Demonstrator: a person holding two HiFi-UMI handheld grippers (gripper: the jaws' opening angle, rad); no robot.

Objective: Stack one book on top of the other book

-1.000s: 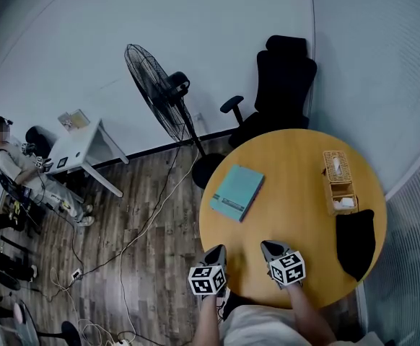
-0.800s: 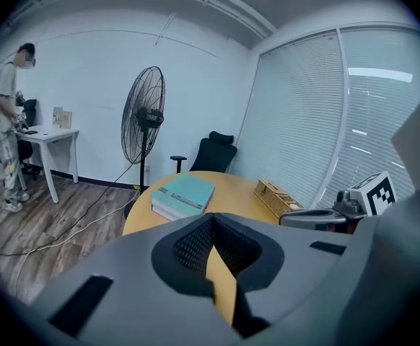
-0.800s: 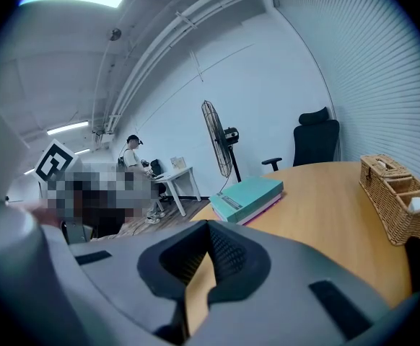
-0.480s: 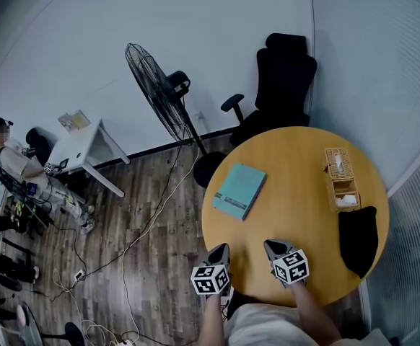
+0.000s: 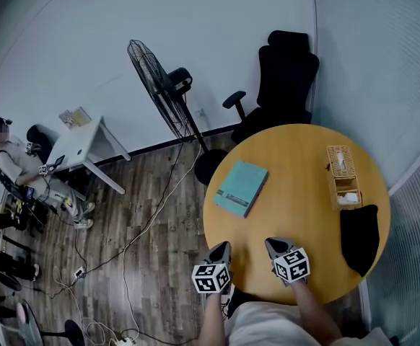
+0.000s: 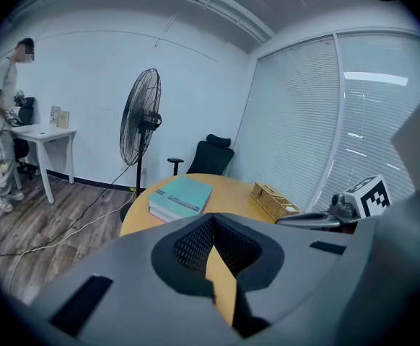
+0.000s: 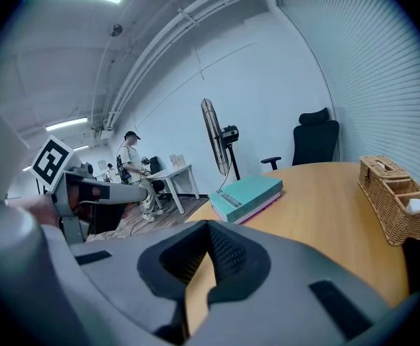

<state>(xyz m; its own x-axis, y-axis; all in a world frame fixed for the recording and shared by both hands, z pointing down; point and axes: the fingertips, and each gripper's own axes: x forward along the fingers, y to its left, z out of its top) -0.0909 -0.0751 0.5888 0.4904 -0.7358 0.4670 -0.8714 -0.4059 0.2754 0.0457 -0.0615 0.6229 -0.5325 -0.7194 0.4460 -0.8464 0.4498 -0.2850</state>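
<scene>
Two books lie stacked on the round wooden table (image 5: 304, 157), left of its middle: a teal book (image 5: 240, 187) on top of a pinkish one whose edge shows beneath it (image 7: 264, 206). The stack also appears in the left gripper view (image 6: 181, 197). My left gripper (image 5: 221, 251) and right gripper (image 5: 273, 247) hover side by side over the table's near edge, well short of the books. Both are shut with nothing between their jaws (image 6: 213, 276) (image 7: 195, 280). Each gripper shows at the side of the other's view: the right (image 6: 318, 219), the left (image 7: 98, 191).
A wicker box (image 5: 341, 177) with tissues and a black cloth (image 5: 359, 236) sit at the table's right side. Behind the table stand a black office chair (image 5: 282, 85) and a pedestal fan (image 5: 156, 85). Cables trail over the wood floor; a person (image 5: 8, 157) stands by a white desk (image 5: 87, 146).
Only the head view has shifted slightly. The books and both grippers have stayed put; the person at the desk has shifted a little.
</scene>
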